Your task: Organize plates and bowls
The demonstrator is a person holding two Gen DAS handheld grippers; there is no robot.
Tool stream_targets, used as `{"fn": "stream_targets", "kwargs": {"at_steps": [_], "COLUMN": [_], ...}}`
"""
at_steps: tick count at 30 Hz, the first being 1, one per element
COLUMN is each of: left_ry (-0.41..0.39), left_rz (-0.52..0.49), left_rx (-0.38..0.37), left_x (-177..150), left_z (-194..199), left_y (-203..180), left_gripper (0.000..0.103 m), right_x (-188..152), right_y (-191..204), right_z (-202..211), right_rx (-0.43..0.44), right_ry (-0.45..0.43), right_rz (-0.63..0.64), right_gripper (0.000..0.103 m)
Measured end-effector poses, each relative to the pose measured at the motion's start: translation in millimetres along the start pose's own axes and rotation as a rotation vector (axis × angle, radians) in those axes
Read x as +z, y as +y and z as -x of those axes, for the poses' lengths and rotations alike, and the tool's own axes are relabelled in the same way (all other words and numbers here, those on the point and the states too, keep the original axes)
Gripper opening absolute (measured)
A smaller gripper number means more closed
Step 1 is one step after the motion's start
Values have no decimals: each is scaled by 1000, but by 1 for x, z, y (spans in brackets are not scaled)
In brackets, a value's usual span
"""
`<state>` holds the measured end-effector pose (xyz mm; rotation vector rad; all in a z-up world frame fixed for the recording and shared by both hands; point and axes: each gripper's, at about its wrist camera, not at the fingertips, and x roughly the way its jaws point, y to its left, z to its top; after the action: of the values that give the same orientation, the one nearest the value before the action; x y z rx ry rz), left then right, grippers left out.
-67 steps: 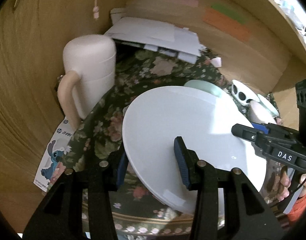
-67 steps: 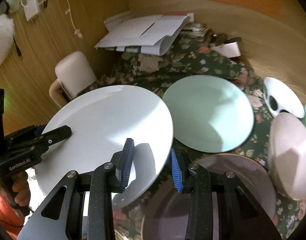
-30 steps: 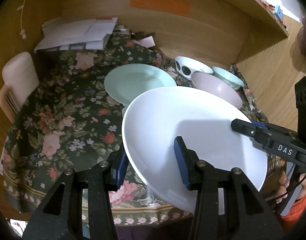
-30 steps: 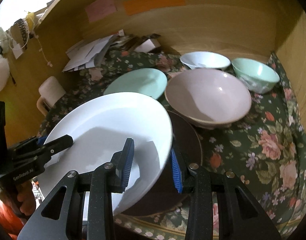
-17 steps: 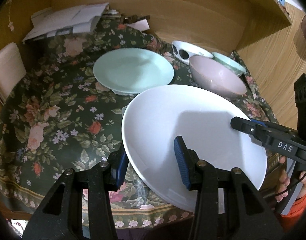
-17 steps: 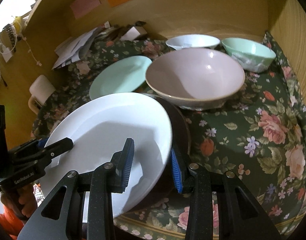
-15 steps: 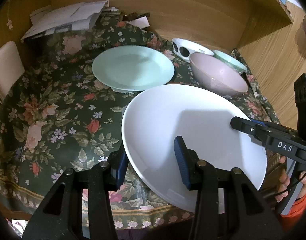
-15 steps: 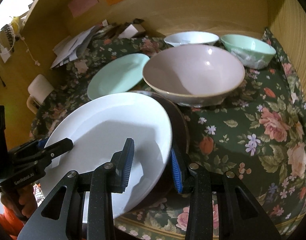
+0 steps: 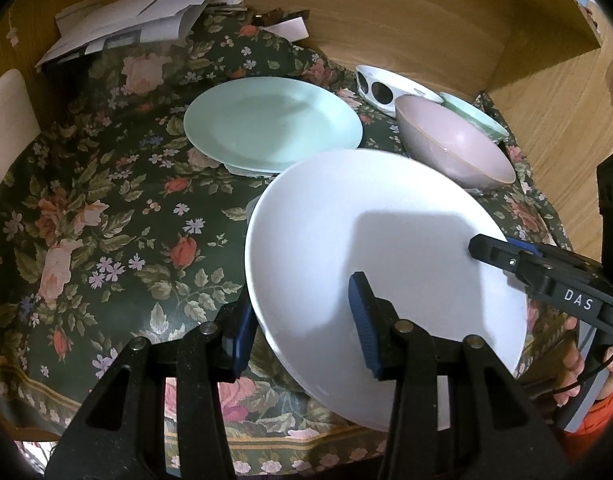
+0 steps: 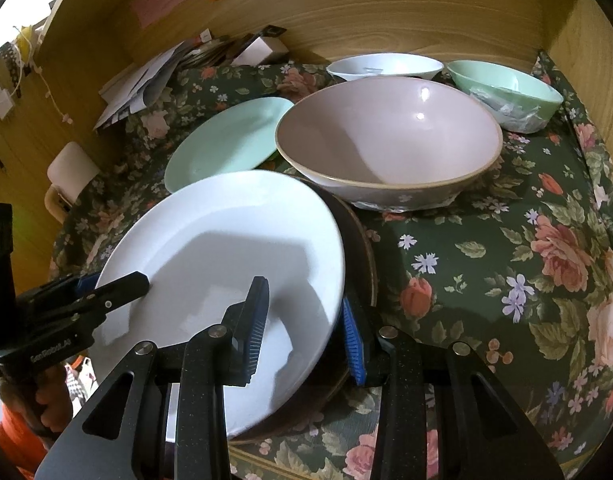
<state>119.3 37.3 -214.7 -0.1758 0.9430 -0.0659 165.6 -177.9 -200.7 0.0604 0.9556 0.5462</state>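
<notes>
Both grippers hold a large white plate by opposite rims, low over a dark brown plate. My left gripper is shut on the plate's near-left rim. My right gripper is shut on its right rim, and shows in the left wrist view. The white plate also shows in the right wrist view. A mint plate lies behind. A pink bowl, a white bowl and a mint bowl stand at the back right.
A floral cloth covers the table. Wooden walls enclose the back and sides. Loose papers lie at the back left. A cream mug stands at the left.
Both grippers carried the white plate from the left, beside the mug, to the right and down over the dark brown plate. The grip has not changed.
</notes>
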Motion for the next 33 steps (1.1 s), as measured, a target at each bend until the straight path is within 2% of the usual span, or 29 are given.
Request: {"fn": "stream_targets", "kwargs": {"at_steps": [9,14,20,28,29,33], "left_ry": [2,18,18,-50,-61,-123], "left_rz": [-20,-53,-53,-57,-55,-60], "left_rx": [3,2,6,36,39,66], "left_x": [1,-1,-2,12,16,35], "left_z": [-3,-7,-8,11,15,29], "left_y": [-1,-7,-8,-3,-2,2], "left_gripper": [45,44,44,44,44,49], "right_x": [4,5,4,13,15,29], "right_y": [-2,-3,-9,-5,-3,4], "right_z": [-2,8,15,28,30,38], "right_rx": [-2,-54,-73,-59,-58,-60], "right_ry": [11,-16,-16,-50,-59,-109], "right_rz": [14,41,34,35,41,56], "right_gripper": [32,32,32,33,34,51]}}
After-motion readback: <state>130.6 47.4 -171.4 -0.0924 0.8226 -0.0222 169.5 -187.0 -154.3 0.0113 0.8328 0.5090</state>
